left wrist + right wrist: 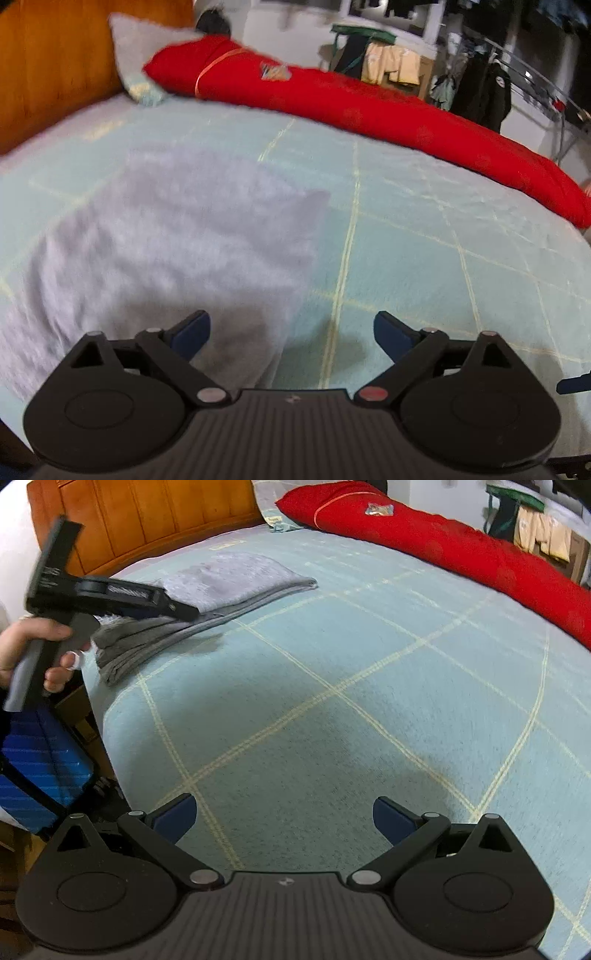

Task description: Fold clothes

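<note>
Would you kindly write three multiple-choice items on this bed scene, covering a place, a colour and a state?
1. Where does the grey garment lie?
A. on the bed, near the headboard
B. on the floor
C. on the drying rack

2. What colour is the long pillow?
A. blue
B. red
C. white

3. How does the right gripper stand?
A. shut on the garment
B. shut on nothing
C. open, empty

Key: 1 A, it rests folded on the bedspread; 2 B, plainly red in both views; 3 C, only bedspread shows between its fingers.

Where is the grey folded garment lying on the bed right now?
In the right wrist view the grey folded garment lies upper left on the light blue checked bedspread, near the bed's edge below the wooden headboard, with the left hand-held gripper over its near end.
</note>
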Demonstrator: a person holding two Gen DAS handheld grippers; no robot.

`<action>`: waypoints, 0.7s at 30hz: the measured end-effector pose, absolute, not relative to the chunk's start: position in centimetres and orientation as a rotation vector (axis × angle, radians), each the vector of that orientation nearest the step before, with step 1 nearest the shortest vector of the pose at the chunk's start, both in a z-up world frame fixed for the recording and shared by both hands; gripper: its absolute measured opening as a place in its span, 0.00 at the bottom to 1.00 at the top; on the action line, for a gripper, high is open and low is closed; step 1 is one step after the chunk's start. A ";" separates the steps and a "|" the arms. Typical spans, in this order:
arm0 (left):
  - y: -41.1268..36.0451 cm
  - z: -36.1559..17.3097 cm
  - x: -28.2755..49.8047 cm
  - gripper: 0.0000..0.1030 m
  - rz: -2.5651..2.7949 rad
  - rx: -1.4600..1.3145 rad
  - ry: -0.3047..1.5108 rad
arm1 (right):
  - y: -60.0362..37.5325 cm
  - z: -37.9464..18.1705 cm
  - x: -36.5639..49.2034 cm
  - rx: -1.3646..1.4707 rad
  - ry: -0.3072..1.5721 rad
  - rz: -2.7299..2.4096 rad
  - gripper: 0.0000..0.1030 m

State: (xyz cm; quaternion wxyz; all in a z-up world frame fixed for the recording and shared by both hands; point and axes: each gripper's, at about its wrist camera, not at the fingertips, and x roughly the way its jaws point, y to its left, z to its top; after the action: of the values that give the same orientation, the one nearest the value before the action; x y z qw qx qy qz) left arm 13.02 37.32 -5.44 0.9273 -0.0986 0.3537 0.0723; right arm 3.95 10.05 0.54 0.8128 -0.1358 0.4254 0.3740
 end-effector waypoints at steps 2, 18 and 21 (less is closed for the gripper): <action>36.9 -4.6 13.7 0.96 0.176 -0.151 0.696 | 10.0 0.2 4.2 -0.278 0.916 0.795 1.00; 41.7 -4.6 20.3 0.98 0.217 -0.251 0.719 | 10.1 -2.3 4.3 -0.368 0.898 0.812 1.00; 43.3 -3.5 21.4 0.98 0.212 -0.294 0.708 | 10.0 -1.5 4.6 -0.334 0.893 0.816 1.00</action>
State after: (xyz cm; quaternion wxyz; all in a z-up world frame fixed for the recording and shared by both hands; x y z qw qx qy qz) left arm 21.41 43.28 -3.52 0.9219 -0.1432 0.3449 0.1034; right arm 4.60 10.00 -1.53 0.8095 -0.1564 0.4177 0.3817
